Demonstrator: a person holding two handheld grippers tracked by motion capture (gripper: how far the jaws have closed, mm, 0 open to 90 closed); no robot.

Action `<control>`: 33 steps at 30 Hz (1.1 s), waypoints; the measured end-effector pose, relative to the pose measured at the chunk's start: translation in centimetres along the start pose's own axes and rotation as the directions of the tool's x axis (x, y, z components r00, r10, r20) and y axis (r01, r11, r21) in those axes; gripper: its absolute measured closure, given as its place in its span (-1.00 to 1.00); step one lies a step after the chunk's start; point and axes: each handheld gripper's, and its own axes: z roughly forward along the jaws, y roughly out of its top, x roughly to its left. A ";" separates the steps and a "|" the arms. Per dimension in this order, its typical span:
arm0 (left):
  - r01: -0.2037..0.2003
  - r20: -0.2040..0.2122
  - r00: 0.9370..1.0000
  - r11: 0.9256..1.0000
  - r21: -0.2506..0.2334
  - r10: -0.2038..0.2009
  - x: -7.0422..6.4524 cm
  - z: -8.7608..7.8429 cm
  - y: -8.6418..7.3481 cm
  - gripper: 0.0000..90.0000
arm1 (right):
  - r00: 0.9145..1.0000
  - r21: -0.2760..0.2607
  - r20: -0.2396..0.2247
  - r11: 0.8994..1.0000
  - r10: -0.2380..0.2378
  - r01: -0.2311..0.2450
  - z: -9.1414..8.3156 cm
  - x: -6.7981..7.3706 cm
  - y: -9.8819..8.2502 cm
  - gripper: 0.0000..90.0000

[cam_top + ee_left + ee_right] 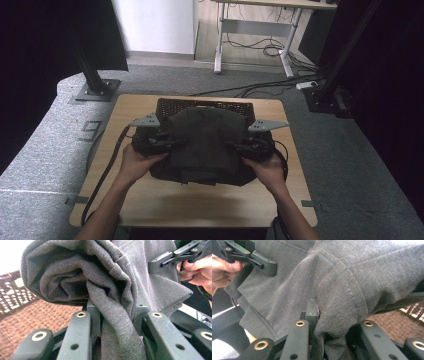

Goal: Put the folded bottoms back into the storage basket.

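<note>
Folded grey trousers (202,145) hang between the two grippers above the wooden table (200,205), each side of the bundle pinched and carried at about the same height. In the left gripper view the left gripper (116,315) has its jaws pressed together on a thick roll of the twill cloth, which bulges over and falls between them; in the right gripper view the right gripper (329,320) is likewise clamped on a bunched, seamed edge of the same garment. From above, the bundle sits in front of, and partly over, the near rim of a dark woven basket (172,105) standing at the far side of the table, and the brown weave of that basket shows beneath the cloth in both gripper views. Judging by this, the folding looks finished and the pick-up is made: the garment appears clear of the tabletop and holds its folded shape, though a few loose layers droop at the near edge. What seems left is to carry it fully over the basket, lower it inside without letting the folds slip, and let both grips go.
</note>
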 end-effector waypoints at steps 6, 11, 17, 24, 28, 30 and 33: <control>-0.004 -0.011 1.000 1.000 -0.004 0.004 1.5 0.3 1.7 0.52 | 1.000 -0.018 0.025 1.000 -0.014 0.014 0.7 -1.1 1.6 0.59; 0.004 -0.004 1.000 1.000 -0.013 -0.004 2.9 0.8 2.7 0.52 | 0.999 -0.028 0.046 0.999 -0.018 0.020 1.3 -2.1 2.6 0.59; -0.008 -0.015 1.000 1.000 -0.020 0.008 4.5 1.5 3.9 0.52 | 0.996 -0.043 0.078 0.998 -0.032 0.035 2.1 -3.2 3.6 0.58; -0.007 -0.032 0.999 1.000 -0.016 0.007 6.4 2.7 4.5 0.52 | 0.993 -0.044 0.114 0.998 -0.039 0.044 3.5 -4.6 4.3 0.58; 0.001 -0.049 0.999 1.000 -0.007 -0.001 7.6 3.6 4.2 0.52 | 0.990 -0.032 0.132 0.998 -0.041 0.046 4.6 -5.4 4.3 0.58; 0.007 -0.057 0.998 1.000 -0.004 -0.007 8.2 4.0 4.1 0.52 | 0.990 -0.026 0.139 0.999 -0.038 0.042 5.3 -5.9 4.2 0.59; 0.019 -0.073 0.997 1.000 0.008 -0.018 9.0 4.9 3.7 0.52 | 0.988 -0.018 0.148 0.999 -0.036 0.039 6.3 -6.6 4.0 0.59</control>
